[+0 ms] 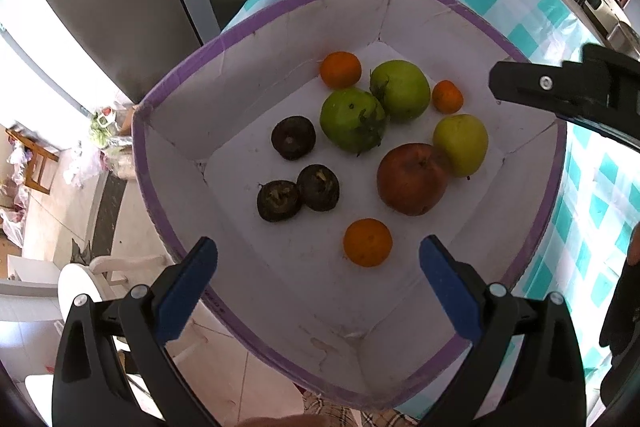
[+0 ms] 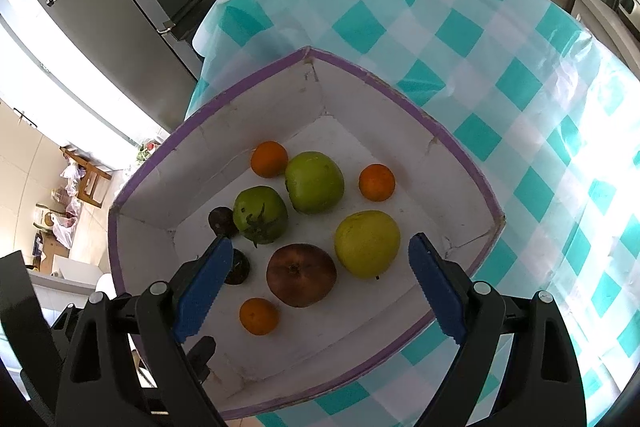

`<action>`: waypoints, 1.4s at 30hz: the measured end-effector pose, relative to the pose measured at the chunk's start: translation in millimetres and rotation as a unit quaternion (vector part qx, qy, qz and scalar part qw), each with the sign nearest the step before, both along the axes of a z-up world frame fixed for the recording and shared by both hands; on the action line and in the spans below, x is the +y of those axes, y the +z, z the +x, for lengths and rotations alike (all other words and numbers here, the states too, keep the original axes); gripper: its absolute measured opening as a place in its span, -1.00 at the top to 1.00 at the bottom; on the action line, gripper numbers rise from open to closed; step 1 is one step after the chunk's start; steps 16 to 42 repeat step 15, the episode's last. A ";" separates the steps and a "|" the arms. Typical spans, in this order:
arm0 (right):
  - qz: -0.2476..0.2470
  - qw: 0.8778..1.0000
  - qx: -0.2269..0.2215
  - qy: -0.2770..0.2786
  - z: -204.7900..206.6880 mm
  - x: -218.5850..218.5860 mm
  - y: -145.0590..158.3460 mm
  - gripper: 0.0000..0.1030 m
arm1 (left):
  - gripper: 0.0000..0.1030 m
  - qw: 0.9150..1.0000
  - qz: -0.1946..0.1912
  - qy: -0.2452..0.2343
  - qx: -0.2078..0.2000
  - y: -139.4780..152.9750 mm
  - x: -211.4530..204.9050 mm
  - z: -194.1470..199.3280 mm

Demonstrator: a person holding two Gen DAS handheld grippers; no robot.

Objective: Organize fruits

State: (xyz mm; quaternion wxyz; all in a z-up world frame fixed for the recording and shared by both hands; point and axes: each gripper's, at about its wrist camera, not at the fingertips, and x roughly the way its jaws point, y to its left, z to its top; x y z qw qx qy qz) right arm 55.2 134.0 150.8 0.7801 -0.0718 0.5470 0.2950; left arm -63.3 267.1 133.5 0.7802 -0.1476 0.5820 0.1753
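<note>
Both my tongs, left [image 1: 318,263] and right [image 2: 320,267], gape empty over the box [image 1: 256,7]; only my left view shows all three dark fruits [image 1: 294,137].

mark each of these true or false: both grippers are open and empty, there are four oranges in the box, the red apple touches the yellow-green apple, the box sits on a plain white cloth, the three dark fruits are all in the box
1. Both grippers are open and empty. True: the left gripper and the right gripper each hold nothing.
2. Four oranges are in the box. False: the box holds three oranges.
3. The red apple touches the yellow-green apple. True.
4. The box sits on a plain white cloth. False: the tablecloth is checked teal and white.
5. The three dark fruits are all in the box. True.
</note>
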 end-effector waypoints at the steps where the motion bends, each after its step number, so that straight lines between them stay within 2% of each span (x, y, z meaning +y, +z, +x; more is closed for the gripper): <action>1: 0.001 1.000 -0.001 0.001 -1.1 0.0 0.6 -0.69 | -0.97 1.000 -0.006 0.003 -0.002 -0.8 2.2 -0.2; 2: 0.001 1.000 -0.002 0.002 -2.6 0.2 1.5 -0.69 | -0.97 1.000 -0.010 0.007 -0.012 -0.1 4.2 -1.3; 4: 0.002 1.000 -0.003 0.001 -5.8 0.5 3.3 -0.69 | -0.97 0.999 0.009 0.024 -0.034 5.1 7.7 -6.1; 11: 0.028 0.999 -0.027 -0.010 -23.6 -14.4 23.1 -0.69 | -0.97 0.997 0.058 0.031 -0.044 30.0 6.9 -17.3; 13: 0.044 0.998 -0.045 -0.017 -32.3 -30.6 35.3 -0.69 | -0.97 0.993 0.090 0.032 -0.076 47.1 -4.2 -24.7; 15: 0.062 0.995 -0.072 -0.030 -42.3 -54.1 48.1 -0.69 | -0.97 0.989 0.098 0.015 -0.110 62.0 -19.1 -29.8; 42: 0.062 0.995 -0.072 -0.030 -42.3 -54.1 48.1 -0.69 | -0.97 0.989 0.098 0.015 -0.110 62.0 -19.1 -29.8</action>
